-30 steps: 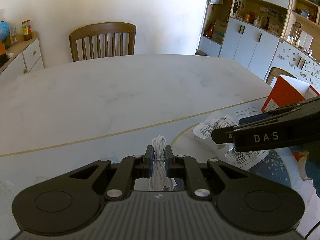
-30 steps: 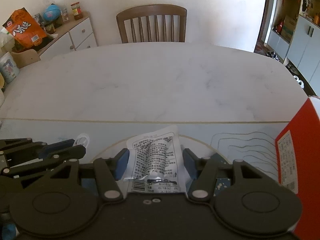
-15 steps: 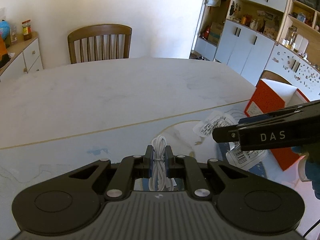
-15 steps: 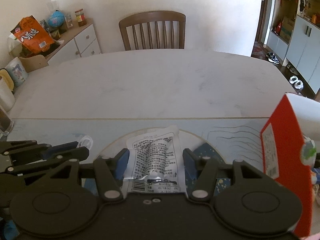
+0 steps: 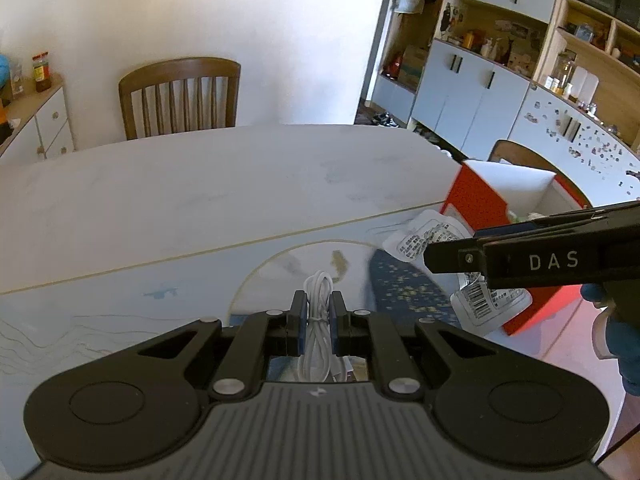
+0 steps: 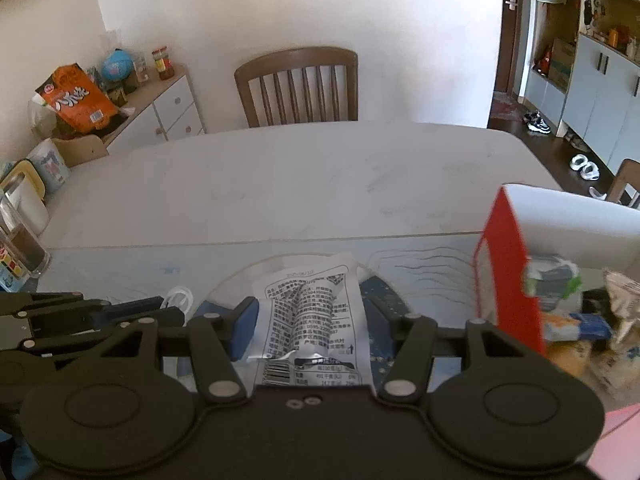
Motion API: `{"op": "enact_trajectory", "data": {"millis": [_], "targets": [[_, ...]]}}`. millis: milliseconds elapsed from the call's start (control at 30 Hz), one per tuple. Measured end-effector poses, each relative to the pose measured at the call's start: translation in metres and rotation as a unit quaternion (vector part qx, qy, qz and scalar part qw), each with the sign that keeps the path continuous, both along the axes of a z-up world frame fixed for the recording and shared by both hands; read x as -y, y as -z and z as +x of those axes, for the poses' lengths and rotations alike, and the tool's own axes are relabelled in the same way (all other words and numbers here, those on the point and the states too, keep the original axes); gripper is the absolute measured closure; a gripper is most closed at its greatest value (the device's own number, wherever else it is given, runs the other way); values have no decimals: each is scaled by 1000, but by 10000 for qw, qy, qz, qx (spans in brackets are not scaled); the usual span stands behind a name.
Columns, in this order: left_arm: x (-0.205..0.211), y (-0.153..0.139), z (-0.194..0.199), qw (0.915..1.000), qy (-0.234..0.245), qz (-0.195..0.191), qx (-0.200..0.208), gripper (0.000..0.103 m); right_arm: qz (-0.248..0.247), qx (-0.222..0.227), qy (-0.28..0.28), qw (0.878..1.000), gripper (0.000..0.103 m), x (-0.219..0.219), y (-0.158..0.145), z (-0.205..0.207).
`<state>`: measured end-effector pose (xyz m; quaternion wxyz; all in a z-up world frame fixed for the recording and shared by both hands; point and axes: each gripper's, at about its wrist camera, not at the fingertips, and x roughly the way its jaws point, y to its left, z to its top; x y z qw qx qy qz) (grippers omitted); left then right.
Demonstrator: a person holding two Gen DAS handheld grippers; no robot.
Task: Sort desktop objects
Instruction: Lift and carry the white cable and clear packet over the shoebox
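My left gripper is shut on a coiled white cable and holds it above the patterned mat. My right gripper is shut on a white printed snack packet, held above the mat. The packet and the right gripper also show at the right of the left wrist view. A red box with a white inside stands open to the right, with several snack packets in it. The box also shows in the left wrist view.
The white marble table stretches ahead, with a wooden chair at its far side. A glass jar and containers stand at the table's left edge. A sideboard with an orange bag is at the left, cabinets at the right.
Both grippers have lifted and drawn back with their loads still held. The red box has come further into both views, and its contents now show in the right wrist view.
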<state>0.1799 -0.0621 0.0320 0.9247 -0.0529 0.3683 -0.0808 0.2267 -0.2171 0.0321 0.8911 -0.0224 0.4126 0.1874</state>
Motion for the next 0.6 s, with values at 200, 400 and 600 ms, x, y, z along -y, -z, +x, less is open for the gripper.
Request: {"op": "enact_trajectory", "data": {"millis": [200, 400, 600], "targets": [[24, -13, -4, 9999, 110, 22, 52, 93, 116, 50, 124, 9998, 45, 29, -14, -9], [50, -25, -3, 9997, 201, 84, 148, 93, 183, 132, 267, 9994, 45, 62, -25, -12], [82, -29, 3, 9994, 291, 125, 157, 93, 214, 117, 391, 9989, 45, 96, -27, -12]]}}
